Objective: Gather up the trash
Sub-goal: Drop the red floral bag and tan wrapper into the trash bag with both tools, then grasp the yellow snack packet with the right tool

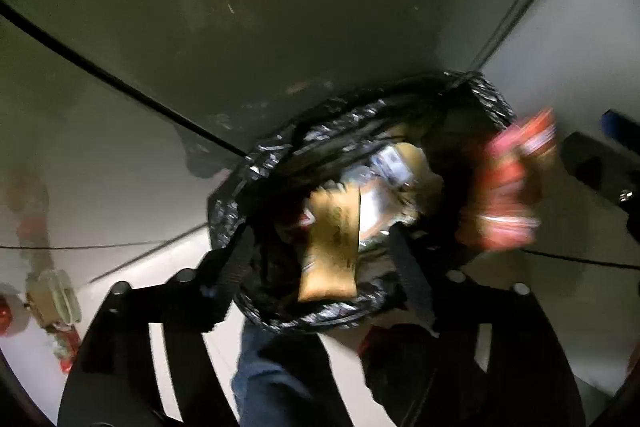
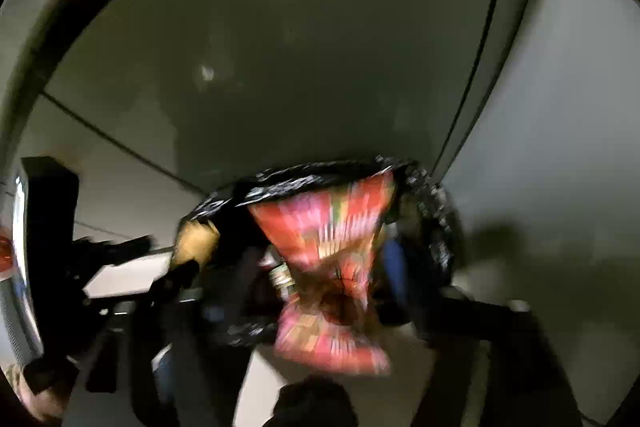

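Observation:
A black trash bag (image 1: 256, 163) hangs open on the pale floor, with a tan wrapper (image 1: 332, 251) and other trash inside. My left gripper (image 1: 320, 251) is open and empty, its fingers (image 1: 412, 275) spread wide over the bag's near rim. A crumpled red snack packet (image 1: 508, 183) is blurred at the bag's right edge. In the right wrist view the red packet (image 2: 328, 267) is falling out from between the open jaws of my right gripper (image 2: 320, 291), over the bag's rim (image 2: 304, 179). The frames are blurred.
More litter (image 1: 52, 303) lies on the floor at the far left. Dark grout lines (image 1: 120, 87) cross the tiles. The left gripper's body (image 2: 52, 227) shows at the left of the right wrist view. A leg in blue jeans (image 1: 272, 379) stands below the bag.

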`<control>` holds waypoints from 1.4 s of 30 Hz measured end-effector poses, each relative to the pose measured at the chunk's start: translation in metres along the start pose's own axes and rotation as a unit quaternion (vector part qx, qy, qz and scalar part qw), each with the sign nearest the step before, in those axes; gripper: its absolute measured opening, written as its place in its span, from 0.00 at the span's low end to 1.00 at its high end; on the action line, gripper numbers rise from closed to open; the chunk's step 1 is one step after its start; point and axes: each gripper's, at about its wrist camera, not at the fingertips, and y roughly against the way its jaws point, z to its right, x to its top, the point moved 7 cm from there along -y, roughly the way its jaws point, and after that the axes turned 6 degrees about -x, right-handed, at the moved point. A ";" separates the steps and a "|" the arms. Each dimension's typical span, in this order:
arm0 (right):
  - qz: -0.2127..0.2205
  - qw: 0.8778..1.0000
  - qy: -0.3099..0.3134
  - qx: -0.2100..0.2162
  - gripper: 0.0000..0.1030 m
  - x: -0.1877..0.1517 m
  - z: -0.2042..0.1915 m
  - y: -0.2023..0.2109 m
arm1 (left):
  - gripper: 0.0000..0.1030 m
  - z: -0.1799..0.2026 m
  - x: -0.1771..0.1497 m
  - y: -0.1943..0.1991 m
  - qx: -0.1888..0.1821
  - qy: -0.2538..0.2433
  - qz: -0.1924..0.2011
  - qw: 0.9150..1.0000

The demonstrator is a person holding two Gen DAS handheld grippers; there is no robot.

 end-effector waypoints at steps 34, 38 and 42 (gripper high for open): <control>0.252 0.967 -0.022 -0.002 0.95 0.415 -0.139 0.200 | 0.86 -0.251 0.256 0.323 0.003 0.020 0.278 0.960; 0.204 0.974 -0.058 -0.079 0.95 0.456 -0.116 0.127 | 0.86 -0.294 0.273 0.300 -0.014 0.036 0.251 0.967; 0.177 0.976 -0.022 -0.128 0.95 0.467 -0.111 0.087 | 0.86 -0.308 0.281 0.283 -0.027 0.031 0.230 0.972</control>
